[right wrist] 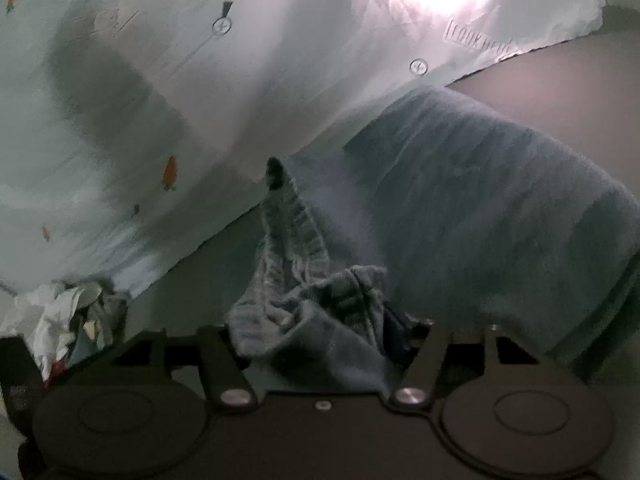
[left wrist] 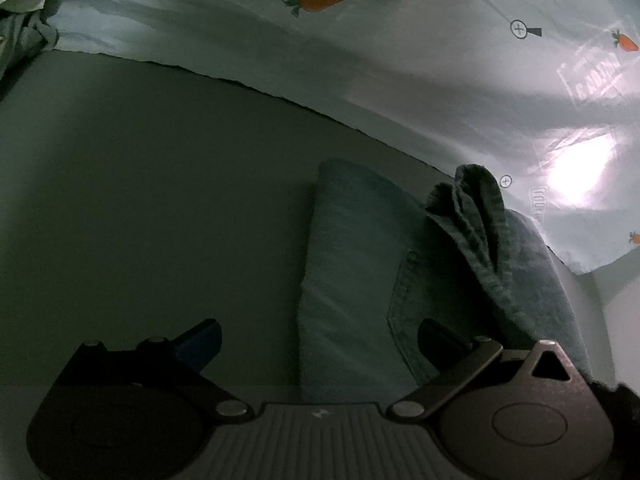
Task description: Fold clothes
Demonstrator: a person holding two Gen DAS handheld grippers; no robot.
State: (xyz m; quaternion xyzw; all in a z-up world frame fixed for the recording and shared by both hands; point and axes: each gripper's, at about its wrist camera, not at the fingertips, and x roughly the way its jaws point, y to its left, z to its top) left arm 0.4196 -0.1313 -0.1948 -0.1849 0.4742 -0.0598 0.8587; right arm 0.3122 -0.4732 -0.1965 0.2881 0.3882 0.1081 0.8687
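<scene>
Both grippers [left wrist: 316, 344] [right wrist: 320, 344] gape, folded jeans [left wrist: 360, 264] between

Both views were shot from fisheye cameras mounted right behind each gripper's fingers, angled down at the bed. The left wrist view was aimed across a plain grey-green surface [left wrist: 140, 200], with the folded jeans [left wrist: 360, 272] seen close up just right of centre, and the carrot-print sheet [left wrist: 400, 60] spread beyond them along the top. The right wrist view was held much nearer to the jeans [right wrist: 480, 208], so the denim filled the middle and right, a bit blurred, with the same sheet [right wrist: 160, 100] beyond and to the left of them. The jeans, the sheet and a bright glare patch on it were shared by both.
</scene>
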